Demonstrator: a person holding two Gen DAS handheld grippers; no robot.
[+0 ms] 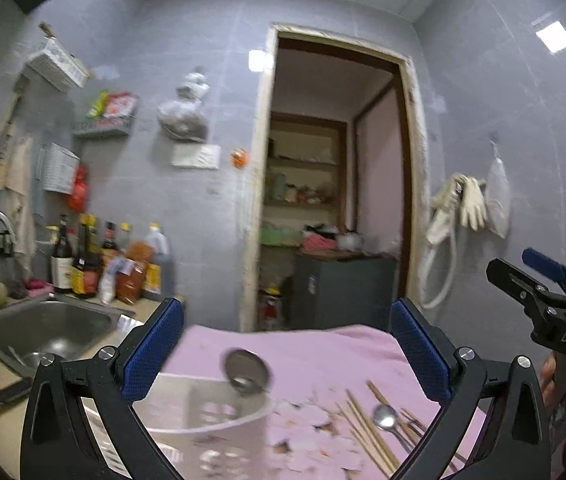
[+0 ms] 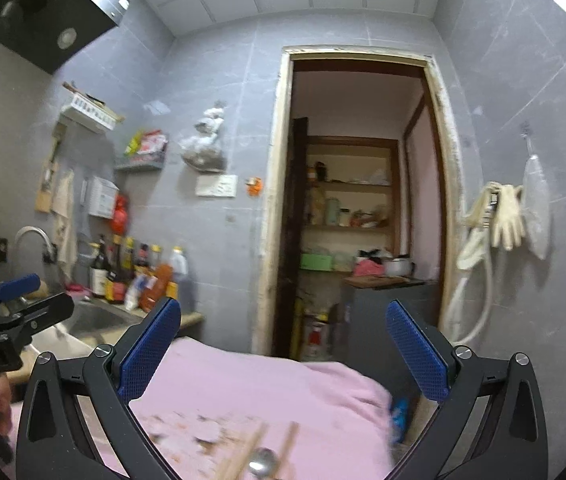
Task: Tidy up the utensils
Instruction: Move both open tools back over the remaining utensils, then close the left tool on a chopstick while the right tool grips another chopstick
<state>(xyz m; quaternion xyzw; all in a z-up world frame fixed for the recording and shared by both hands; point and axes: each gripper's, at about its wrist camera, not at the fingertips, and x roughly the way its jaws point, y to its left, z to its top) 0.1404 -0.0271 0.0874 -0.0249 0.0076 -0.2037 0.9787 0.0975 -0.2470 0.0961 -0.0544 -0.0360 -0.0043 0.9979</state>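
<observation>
Both grippers level and spread wide over the pink cloth (image 1: 315, 356) — nothing gripped.

Our left gripper (image 1: 287, 356) has its blue pads apart and empty; below it a clear utensil holder (image 1: 203, 412) stands on the cloth with a metal ladle (image 1: 248, 372) in it. Chopsticks (image 1: 367, 428) and a spoon (image 1: 386, 418) lie loose on the cloth just right of the holder. Our right gripper (image 2: 283, 356) is released too — chopsticks and spoon blurred beneath it.

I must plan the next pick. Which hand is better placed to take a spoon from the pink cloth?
Probably right: its open tongs have the spoon directly below them, while the left tongs sit over the holder.
</observation>
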